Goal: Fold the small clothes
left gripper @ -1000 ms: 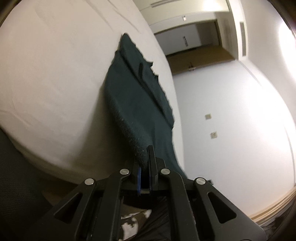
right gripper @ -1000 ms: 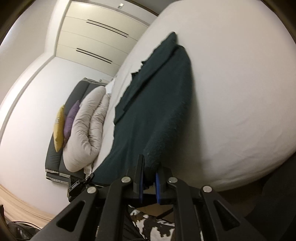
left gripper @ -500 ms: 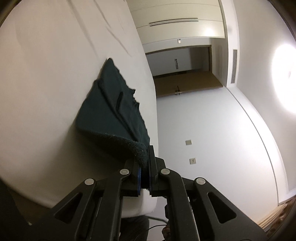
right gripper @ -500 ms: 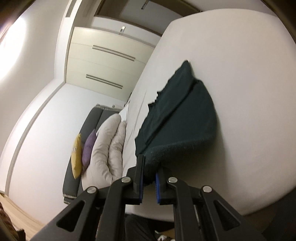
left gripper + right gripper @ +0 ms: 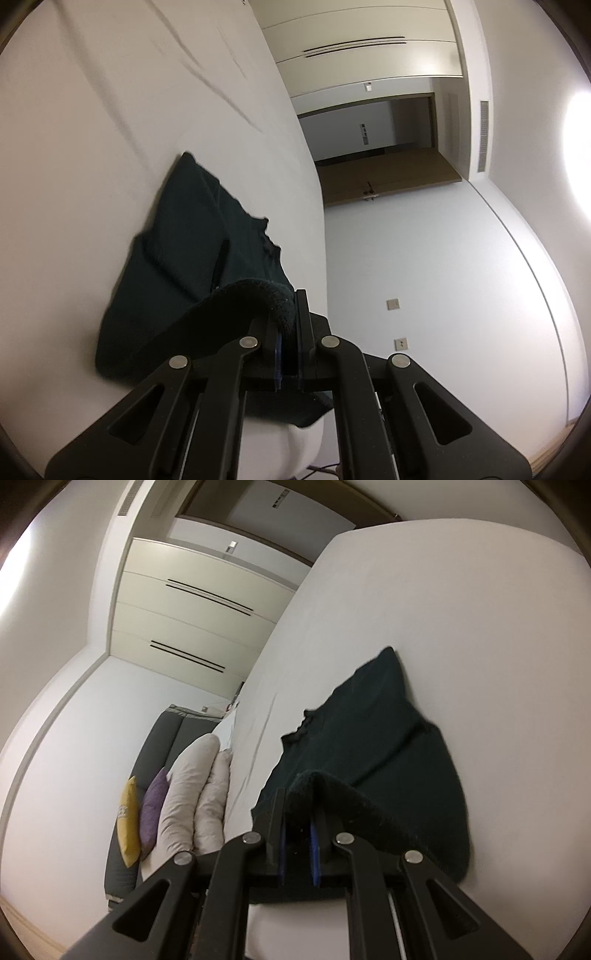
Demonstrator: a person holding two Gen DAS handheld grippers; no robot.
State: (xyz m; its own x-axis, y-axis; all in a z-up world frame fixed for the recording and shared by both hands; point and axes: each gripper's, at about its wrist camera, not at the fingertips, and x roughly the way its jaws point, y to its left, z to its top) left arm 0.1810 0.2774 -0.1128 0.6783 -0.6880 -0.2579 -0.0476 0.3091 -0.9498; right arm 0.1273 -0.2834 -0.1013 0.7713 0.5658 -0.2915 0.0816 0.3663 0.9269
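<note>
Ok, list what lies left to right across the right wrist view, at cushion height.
yellow cushion → purple cushion → white duvet → right gripper, shut on the dark garment → bare white mattress

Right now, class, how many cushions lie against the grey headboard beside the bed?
2: a yellow cushion nearest the wall, and a purple cushion between it and the rolled white duvet. Others may be hidden behind the duvet.
</note>
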